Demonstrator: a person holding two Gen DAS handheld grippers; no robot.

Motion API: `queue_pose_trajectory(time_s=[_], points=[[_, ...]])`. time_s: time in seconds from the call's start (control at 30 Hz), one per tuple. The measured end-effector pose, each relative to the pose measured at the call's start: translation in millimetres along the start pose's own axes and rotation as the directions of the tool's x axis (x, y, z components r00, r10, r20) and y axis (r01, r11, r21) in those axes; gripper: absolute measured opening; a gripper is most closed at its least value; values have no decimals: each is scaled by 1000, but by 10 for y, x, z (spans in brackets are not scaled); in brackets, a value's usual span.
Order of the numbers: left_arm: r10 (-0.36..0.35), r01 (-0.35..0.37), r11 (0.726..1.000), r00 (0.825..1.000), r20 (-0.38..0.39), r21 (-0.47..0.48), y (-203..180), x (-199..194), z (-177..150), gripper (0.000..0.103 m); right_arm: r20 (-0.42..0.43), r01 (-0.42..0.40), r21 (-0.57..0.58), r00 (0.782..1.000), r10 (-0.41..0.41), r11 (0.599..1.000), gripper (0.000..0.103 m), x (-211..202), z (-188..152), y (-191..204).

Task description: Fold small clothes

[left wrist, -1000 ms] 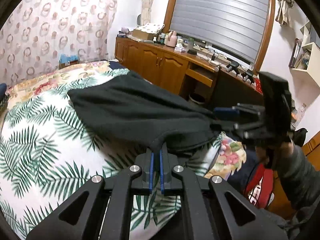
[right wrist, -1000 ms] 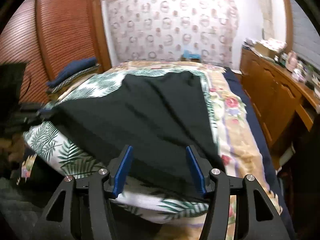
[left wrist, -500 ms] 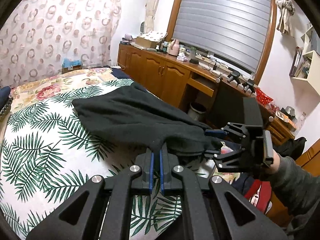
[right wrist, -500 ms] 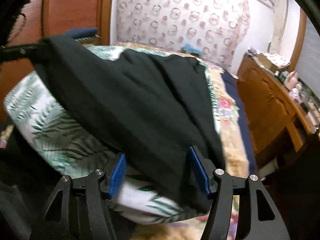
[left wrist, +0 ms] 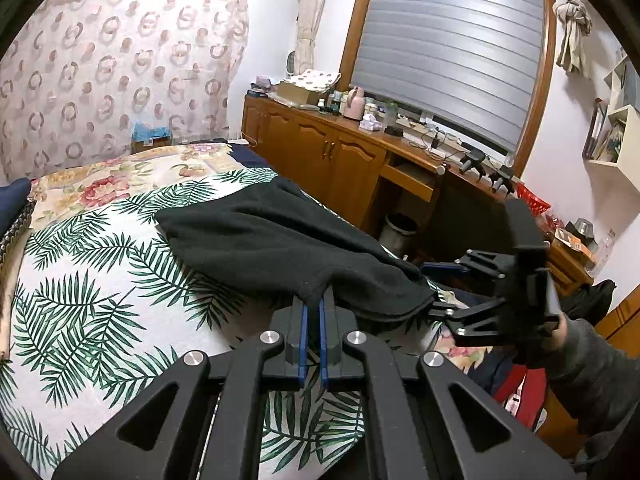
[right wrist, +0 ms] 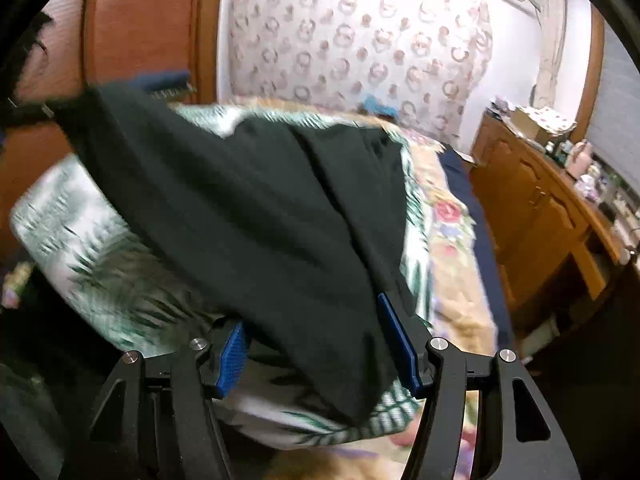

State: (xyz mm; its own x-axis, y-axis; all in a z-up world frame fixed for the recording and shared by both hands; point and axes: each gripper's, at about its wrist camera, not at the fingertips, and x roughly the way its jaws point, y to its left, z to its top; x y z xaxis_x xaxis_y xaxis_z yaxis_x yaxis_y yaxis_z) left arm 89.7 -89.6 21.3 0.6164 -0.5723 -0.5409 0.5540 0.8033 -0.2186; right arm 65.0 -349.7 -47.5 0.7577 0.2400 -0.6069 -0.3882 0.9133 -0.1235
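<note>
A lived-in home bedroom. Lower left of the left wrist view: a bed under a white bedspread printed with green palm fronds. Behind it, upper left, a sheer curtain with pink ring patterns. Along the centre, a low brown wooden cabinet cluttered with bottles and boxes, beneath a grey slatted window blind. Far right, white wall shelves.

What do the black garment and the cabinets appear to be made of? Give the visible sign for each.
Garment: probably fleece or soft knit; matte, fuzzy surface that drapes in soft folds.
Cabinets: apparently wood, varnished; warm brown, glossy panelled doors.
</note>
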Motion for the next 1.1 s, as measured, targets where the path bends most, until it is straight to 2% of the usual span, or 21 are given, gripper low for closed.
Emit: queue_pose_trajectory(time_s=[0.17, 0.3, 0.4, 0.53, 0.63, 0.7, 0.73, 0.77, 0.83, 1.03, 1.1], points=[[-2, 2, 1000, 1000, 11, -8, 29, -14, 29, 5, 22, -90, -30, 996, 90, 995, 66, -102, 55, 231], [4, -3, 1000, 1000, 22, -9, 36, -41, 76, 5, -13, -58, -84, 998, 57, 995, 67, 60, 52, 387], [8, -8, 1000, 1000, 30, -12, 59, -68, 97, 5, -34, 13, -126, 999, -18, 992, 67, 196, 33, 412], [9, -8, 1000, 999, 41, -19, 77, -94, 100, 5, -54, 113, -142, 991, -122, 983, 67, 361, 35, 306], [9, -7, 1000, 999, 47, -28, 97, -119, 91, 5, -52, 126, -130, 990, -134, 984, 66, 395, 40, 238], [10, -8, 999, 999, 51, -32, 112, -143, 81, 5, -49, 117, -120, 991, -123, 986, 41, 409, 52, 217], [12, -10, 999, 998, 55, -34, 120, -156, 77, 5, -55, 105, -109, 992, -111, 988, 18, 432, 64, 217], [12, -10, 999, 998, 57, -37, 130, -166, 78, 5, -56, 101, -101, 993, -107, 990, 11, 431, 70, 197], [14, -11, 999, 998, 62, -46, 161, -192, 81, 5, -45, 87, -97, 995, -92, 991, 7, 411, 96, 198], [18, -13, 998, 996, 86, -63, 227, -310, 87, 5, -1, 35, -110, 999, -35, 993, 6, 149, 53, 266], [21, -15, 998, 997, 79, -65, 243, -303, 65, 5, -21, 14, -105, 1000, -16, 994, 6, 141, 29, 284]])
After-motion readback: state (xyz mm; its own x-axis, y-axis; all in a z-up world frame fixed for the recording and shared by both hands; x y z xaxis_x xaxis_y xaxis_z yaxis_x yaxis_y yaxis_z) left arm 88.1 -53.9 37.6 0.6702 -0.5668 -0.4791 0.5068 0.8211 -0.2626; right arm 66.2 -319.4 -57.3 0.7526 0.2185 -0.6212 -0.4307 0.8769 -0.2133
